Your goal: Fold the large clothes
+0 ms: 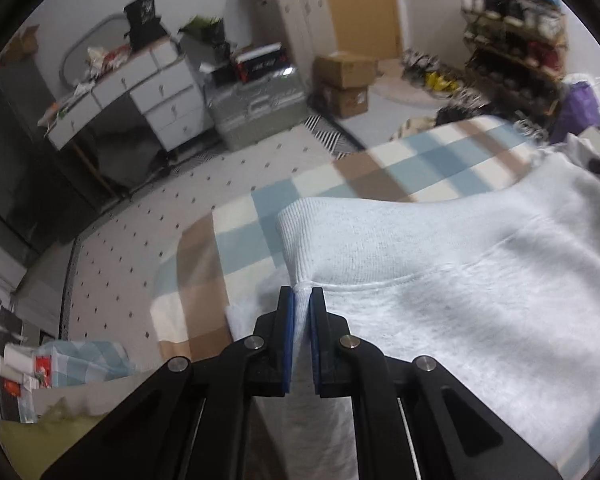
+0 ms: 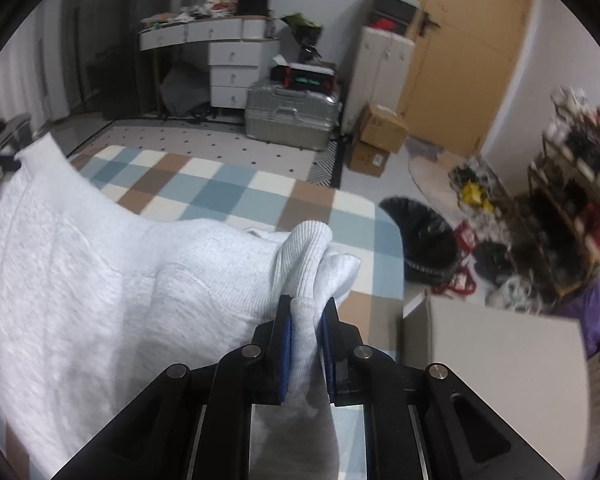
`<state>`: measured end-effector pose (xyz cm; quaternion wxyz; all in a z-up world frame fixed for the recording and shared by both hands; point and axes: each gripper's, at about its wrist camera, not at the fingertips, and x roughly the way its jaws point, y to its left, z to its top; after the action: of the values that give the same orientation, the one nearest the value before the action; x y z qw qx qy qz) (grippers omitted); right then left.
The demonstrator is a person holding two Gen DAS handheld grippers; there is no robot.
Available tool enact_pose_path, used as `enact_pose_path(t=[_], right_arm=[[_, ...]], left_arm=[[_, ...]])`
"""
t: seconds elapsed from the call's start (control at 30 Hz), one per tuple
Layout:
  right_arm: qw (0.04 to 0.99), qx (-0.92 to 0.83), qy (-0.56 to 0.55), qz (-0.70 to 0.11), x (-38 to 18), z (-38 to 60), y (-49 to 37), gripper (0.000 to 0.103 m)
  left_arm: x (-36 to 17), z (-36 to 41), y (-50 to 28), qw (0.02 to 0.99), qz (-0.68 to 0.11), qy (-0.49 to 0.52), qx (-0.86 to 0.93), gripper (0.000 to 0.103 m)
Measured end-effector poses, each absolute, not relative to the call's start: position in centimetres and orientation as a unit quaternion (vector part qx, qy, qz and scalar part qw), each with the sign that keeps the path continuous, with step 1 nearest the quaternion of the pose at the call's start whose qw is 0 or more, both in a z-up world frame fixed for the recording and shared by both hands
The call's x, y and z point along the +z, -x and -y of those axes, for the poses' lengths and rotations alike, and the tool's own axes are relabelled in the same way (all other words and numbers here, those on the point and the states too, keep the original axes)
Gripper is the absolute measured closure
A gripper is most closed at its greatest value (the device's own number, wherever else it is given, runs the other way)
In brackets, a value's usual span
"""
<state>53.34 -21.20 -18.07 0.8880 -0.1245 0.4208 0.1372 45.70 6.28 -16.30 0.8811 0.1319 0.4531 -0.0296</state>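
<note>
A large pale grey sweatshirt (image 1: pixel 440 280) with a ribbed hem is stretched between both grippers above a blue, brown and cream checked blanket (image 1: pixel 428 160). My left gripper (image 1: pixel 302 300) is shut on the left corner of the ribbed hem. In the right wrist view the same sweatshirt (image 2: pixel 100 264) spreads to the left, and my right gripper (image 2: pixel 306 310) is shut on the bunched ribbed hem at its right corner. The blanket (image 2: pixel 228 188) lies beyond it.
A dotted white rug (image 1: pixel 140 240) lies past the blanket. A white drawer desk (image 2: pixel 232 60), a silver suitcase (image 2: pixel 292 120), cardboard boxes (image 2: pixel 380 136) and a wooden door (image 2: pixel 472 40) stand behind. A cluttered shoe rack (image 2: pixel 572 184) and a black bag (image 2: pixel 428 240) are at the right.
</note>
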Motion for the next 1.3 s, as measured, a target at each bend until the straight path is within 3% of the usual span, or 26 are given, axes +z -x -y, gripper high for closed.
enact_pose_path(t=[0.03, 0.1, 0.23, 0.37, 0.53, 0.73, 0.77, 0.8, 0.87, 0.93, 1.03, 1.3], right_arm=[[0.876, 0.120, 0.121, -0.452, -19.6, 21.6, -54.4, 0.086], [0.861, 0.100, 0.093, -0.490, -21.6, 22.8, -55.0, 0.073], [0.868, 0.135, 0.007, -0.478, -20.7, 25.3, -53.7, 0.071], [0.883, 0.158, 0.040, -0.441, -18.6, 24.5, -52.9, 0.046], [0.870, 0.149, 0.083, -0.463, -19.7, 22.0, -56.2, 0.047], [0.822, 0.138, 0.179, -0.522, -24.4, 19.4, -58.8, 0.055], [0.820, 0.144, 0.172, -0.526, -24.4, 19.5, -58.8, 0.063], [0.820, 0.151, 0.161, -0.529, -24.2, 19.5, -58.8, 0.082], [0.819, 0.157, 0.132, -0.536, -23.7, 20.0, -58.6, 0.092], [0.829, 0.159, 0.115, -0.524, -22.6, 20.3, -57.7, 0.094], [0.856, 0.175, 0.079, -0.479, -19.6, 20.9, -55.5, 0.095], [0.930, 0.155, 0.046, -0.331, -11.5, 22.5, -53.4, 0.095]], left_arm=[[-18.4, -6.6, -46.9, 0.872, -0.473, -0.125, -0.019, 0.100], [-21.5, -7.2, -47.8, 0.856, -0.505, -0.106, -0.013, 0.100], [-23.5, -7.0, -47.5, 0.856, -0.508, -0.093, -0.019, 0.095], [-22.9, -7.0, -47.0, 0.855, -0.507, -0.103, -0.025, 0.095], [-22.5, -6.8, -46.9, 0.852, -0.514, -0.098, -0.022, 0.095], [-22.8, -6.0, -46.6, 0.848, -0.516, -0.122, -0.019, 0.095], [-22.9, -5.9, -46.6, 0.846, -0.518, -0.124, -0.020, 0.093], [-23.0, -6.0, -46.5, 0.845, -0.520, -0.125, -0.020, 0.091], [-23.1, -6.0, -46.4, 0.844, -0.521, -0.127, -0.026, 0.091], [-22.9, -6.1, -46.2, 0.844, -0.521, -0.125, -0.031, 0.092], [-21.7, -7.0, -45.5, 0.850, -0.518, -0.086, -0.041, 0.101], [-12.2, -8.3, -42.9, 0.908, -0.414, -0.037, -0.049, 0.103]])
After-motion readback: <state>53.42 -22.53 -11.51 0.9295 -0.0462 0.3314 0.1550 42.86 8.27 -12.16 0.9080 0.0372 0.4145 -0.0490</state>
